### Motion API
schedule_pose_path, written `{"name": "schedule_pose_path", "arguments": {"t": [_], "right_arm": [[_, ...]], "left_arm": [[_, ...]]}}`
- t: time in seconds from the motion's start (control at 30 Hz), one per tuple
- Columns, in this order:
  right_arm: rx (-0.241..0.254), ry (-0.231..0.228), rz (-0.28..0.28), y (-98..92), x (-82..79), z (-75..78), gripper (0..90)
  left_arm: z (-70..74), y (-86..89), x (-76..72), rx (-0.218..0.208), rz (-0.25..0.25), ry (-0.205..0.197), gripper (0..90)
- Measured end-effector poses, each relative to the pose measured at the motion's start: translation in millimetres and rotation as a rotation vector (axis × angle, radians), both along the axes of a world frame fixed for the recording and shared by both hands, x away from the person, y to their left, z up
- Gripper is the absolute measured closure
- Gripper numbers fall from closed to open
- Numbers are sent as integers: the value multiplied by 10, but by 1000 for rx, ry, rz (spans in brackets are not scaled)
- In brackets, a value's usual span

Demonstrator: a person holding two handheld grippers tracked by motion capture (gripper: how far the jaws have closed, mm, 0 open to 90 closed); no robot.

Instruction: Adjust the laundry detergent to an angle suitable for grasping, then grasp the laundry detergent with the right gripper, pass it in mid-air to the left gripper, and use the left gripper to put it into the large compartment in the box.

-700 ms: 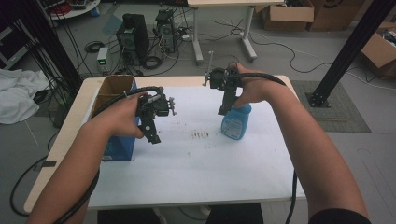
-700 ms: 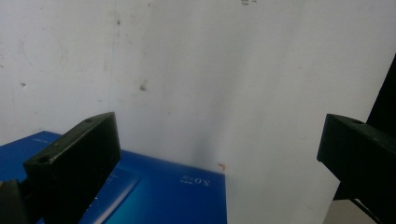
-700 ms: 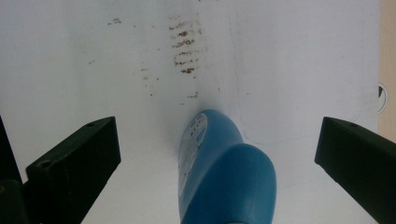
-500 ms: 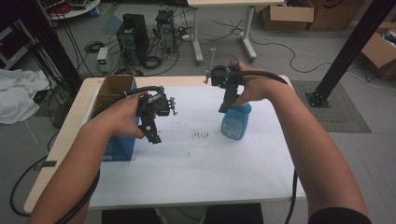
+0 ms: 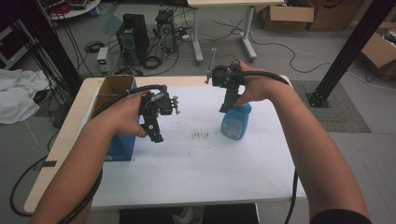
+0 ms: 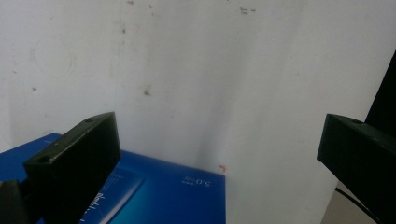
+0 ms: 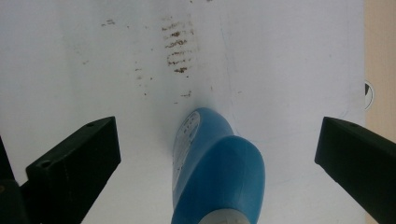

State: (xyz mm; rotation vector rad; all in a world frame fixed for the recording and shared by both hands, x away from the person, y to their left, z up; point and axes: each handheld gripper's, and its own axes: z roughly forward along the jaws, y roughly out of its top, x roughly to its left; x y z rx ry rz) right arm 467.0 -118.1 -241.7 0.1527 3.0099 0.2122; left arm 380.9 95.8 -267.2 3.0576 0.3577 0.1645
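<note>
1. Bottle first: light-blue plastic bottle with grey neck and pale label [image 5: 236,122] stands upright on the white table top [image 5: 201,177], right of centre, toward the far half.
2. Right gripper [image 5: 227,103] hangs directly over it, pointing down; in the right gripper view the bottle [image 7: 215,172] sits between the two black jaws w/ clear gaps on both sides. Jaws spread wide, nothing gripped, pads not touching the plastic.
3. Right hand [image 5: 254,88] wraps the gripper body; its black cable arcs off toward the right along the forearm.
4. Patch of small brown marks [image 5: 201,134] lies on the table just left of the bottle, approx. mid-table; seen also in the right gripper view [image 7: 176,44] beyond the bottle.
5. Left gripper [image 5: 156,135] is held above the table's left half, tilted down, well apart from the bottle. Jaws released, wide, empty; the left gripper view has bare white surface between them.
6. Dark-blue cardboard box w/ white print [image 5: 120,145] stands at the left edge, just beside the left hand [image 5: 126,116]; its top [image 6: 163,196] shows near the left jaw.
7. Open brown cardboard carton [image 5: 112,88] sits behind the blue box, at the far-left corner.
8. Floor beyond: computer towers, cables, a second desk's legs.
</note>
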Motion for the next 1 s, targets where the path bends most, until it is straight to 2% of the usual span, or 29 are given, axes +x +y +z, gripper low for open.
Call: {"name": "schedule_pose_path", "arguments": {"t": [0.2,0.43,0.7,0.83,0.9,1.0], "right_arm": [[-3,6,14,35,16,-29,0],[-12,8,8,37,39,-60,0],[-7,18,12,45,79,-82,0],[12,22,11,54,97,-82,0],[18,18,11,59,100,-76,0],[41,-15,-7,65,138,-18,0]], "left_arm": [[-47,25,14,12,1,11,1],[-58,44,40,4,1,14,1],[-82,33,80,-5,2,18,1],[-90,47,90,-3,7,18,1],[-87,52,95,-1,5,18,1],[-74,69,108,2,8,18,1]]}}
